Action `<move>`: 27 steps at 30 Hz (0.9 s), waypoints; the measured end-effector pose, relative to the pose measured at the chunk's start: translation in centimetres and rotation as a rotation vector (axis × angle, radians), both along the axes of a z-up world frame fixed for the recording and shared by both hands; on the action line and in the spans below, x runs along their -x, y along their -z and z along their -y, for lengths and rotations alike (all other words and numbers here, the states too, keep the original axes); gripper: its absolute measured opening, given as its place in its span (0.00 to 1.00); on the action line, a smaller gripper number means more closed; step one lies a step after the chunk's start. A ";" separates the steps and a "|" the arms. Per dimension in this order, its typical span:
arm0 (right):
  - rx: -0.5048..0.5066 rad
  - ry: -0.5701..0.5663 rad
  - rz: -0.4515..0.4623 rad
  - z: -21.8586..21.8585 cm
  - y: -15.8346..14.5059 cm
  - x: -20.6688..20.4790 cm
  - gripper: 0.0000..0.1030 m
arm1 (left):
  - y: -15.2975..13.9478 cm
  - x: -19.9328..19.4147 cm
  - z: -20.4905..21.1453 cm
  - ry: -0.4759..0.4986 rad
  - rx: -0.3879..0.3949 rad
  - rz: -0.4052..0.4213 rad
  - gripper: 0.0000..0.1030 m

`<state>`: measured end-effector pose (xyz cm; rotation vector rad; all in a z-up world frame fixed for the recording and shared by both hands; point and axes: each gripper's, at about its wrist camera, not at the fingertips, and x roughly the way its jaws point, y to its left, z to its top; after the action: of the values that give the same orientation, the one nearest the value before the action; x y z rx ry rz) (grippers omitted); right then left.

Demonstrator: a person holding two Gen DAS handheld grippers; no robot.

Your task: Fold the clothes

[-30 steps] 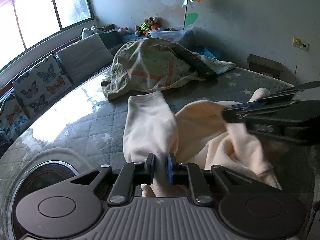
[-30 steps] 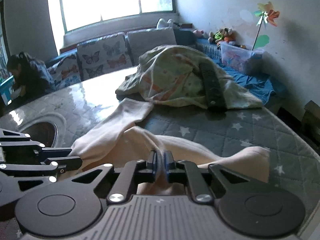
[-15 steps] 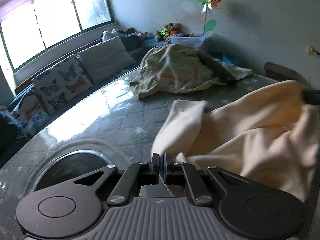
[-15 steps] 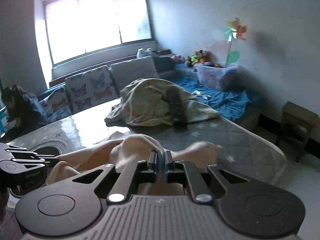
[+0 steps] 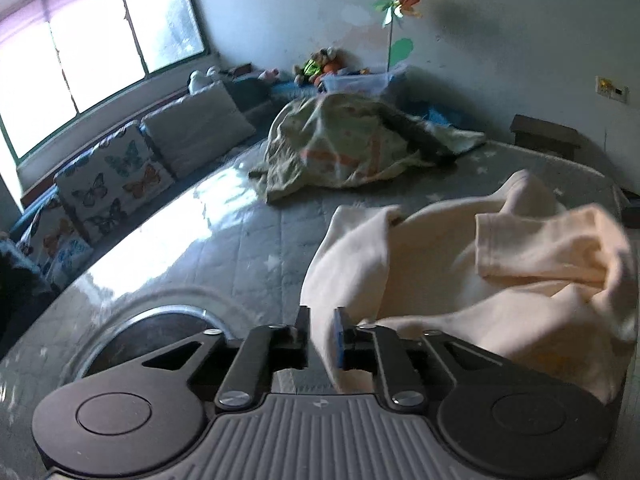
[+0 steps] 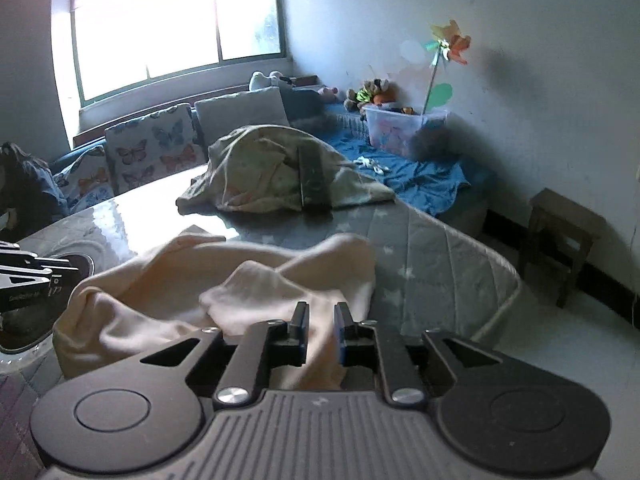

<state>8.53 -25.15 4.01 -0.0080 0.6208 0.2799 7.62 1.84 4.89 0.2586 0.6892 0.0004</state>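
Two grippers work over one cream garment point(image 5: 500, 280) that lies crumpled on a grey star-quilted mattress point(image 5: 224, 240).

In the left wrist view, the left gripper point(image 5: 322, 332) sits at the bottom centre, tilted downward toward the bed. Its jaws are opening, with a gap showing between them; a hanging edge of the garment runs through that gap, against the blue pad on the right finger, and the left finger stands clear of it. The rest of the cloth bunches up across the right half of the frame.

In the right wrist view, the left gripper point(image 6: 36, 280) shows side-on at the far left edge, next to the garment's left fold. The right gripper point(image 6: 321, 326) fills the bottom centre, also angled down. Its jaws are opening too, and cream cloth shows behind and between the fingers, blurred, so I cannot tell whether either pad touches it. A pale patterned blanket point(image 6: 260, 172) is heaped further back, upper centre.
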 end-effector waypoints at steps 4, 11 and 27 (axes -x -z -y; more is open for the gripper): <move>0.024 -0.045 -0.018 -1.3 0.4 -2.2 0.26 | 0.0 -1.6 1.0 0.030 0.004 0.002 0.36; 0.063 -0.204 -0.084 -5.0 2.3 -4.2 0.37 | 1.8 -5.7 1.9 0.040 0.020 -0.049 0.42; 0.151 -0.104 -0.046 -5.2 3.7 -5.6 0.03 | 3.1 -8.1 -0.4 -0.082 0.038 -0.045 0.06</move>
<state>14.14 -19.93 0.30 -0.1803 0.6871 0.3343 15.72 2.25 1.76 0.1944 0.7433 0.0595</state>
